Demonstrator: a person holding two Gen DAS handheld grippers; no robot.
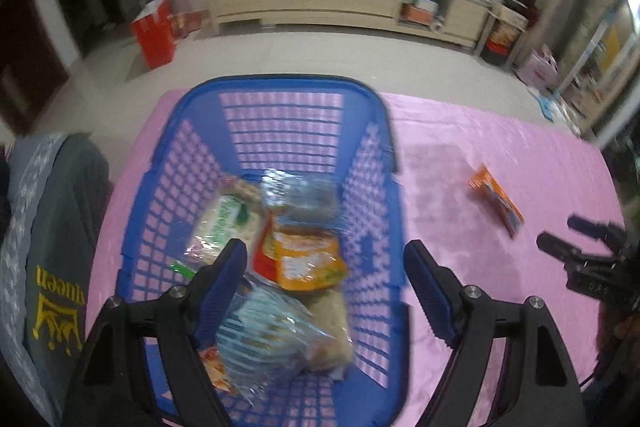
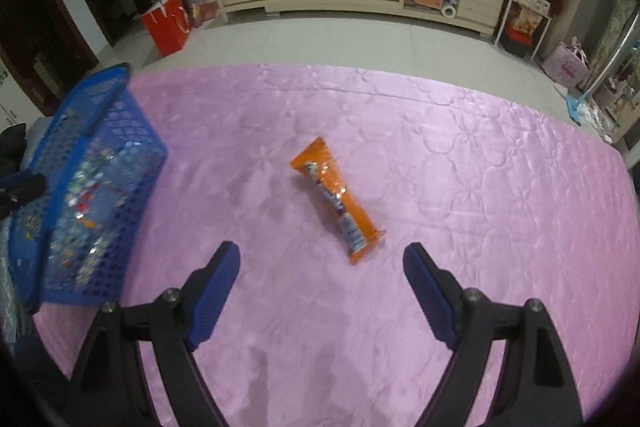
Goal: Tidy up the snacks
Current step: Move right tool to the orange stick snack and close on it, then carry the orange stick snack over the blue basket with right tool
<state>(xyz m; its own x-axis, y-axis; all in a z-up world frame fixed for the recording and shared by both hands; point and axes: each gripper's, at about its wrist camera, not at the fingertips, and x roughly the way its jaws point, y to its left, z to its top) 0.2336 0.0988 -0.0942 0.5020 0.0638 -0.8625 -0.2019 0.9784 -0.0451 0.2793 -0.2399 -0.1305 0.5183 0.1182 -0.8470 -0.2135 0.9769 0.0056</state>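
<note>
Several crinkly film snack packets [image 1: 280,267] already fill the blue lattice basket [image 1: 368,155] under my left gripper [image 1: 326,263], its jaws spread and empty. To the right, one orange foil-wrapped snack bar [image 2: 335,199] lies alone on the quilted pink satin cloth [image 2: 480,187]. My right gripper [image 2: 322,267] hangs released just short of it (slippery wrapper); I'd straddle its narrow middle, then close.

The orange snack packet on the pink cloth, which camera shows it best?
The right wrist view: the orange snack packet lies sharp and whole, centred ahead of the open right hand-held gripper. The left wrist view shows it small, blurred, far right.
</note>
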